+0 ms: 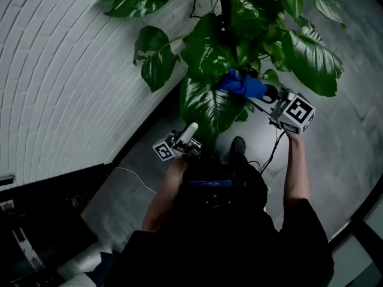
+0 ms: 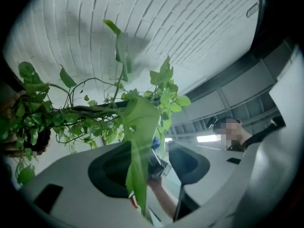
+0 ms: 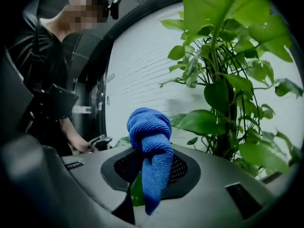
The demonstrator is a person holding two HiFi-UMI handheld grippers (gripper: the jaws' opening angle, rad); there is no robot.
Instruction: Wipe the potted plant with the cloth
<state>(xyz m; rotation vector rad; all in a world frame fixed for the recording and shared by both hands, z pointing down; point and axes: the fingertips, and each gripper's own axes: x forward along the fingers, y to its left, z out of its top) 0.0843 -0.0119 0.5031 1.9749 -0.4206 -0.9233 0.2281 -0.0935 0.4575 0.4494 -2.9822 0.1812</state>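
Potted plant [image 1: 209,46] rises beside the white brick wall [image 1: 60,70], directly in front of the person; blue cloth [image 3: 151,141] is bunched and clamped between the right gripper's [image 1: 260,93] jaws, loose end hanging down; in the head view the cloth sits among the foliage near the stem, just above a large leaf [image 1: 206,103]; left gripper [image 1: 190,131] is at that leaf's lower tip, jaws narrowly apart, leaf blade hanging in the gap, not pinched.
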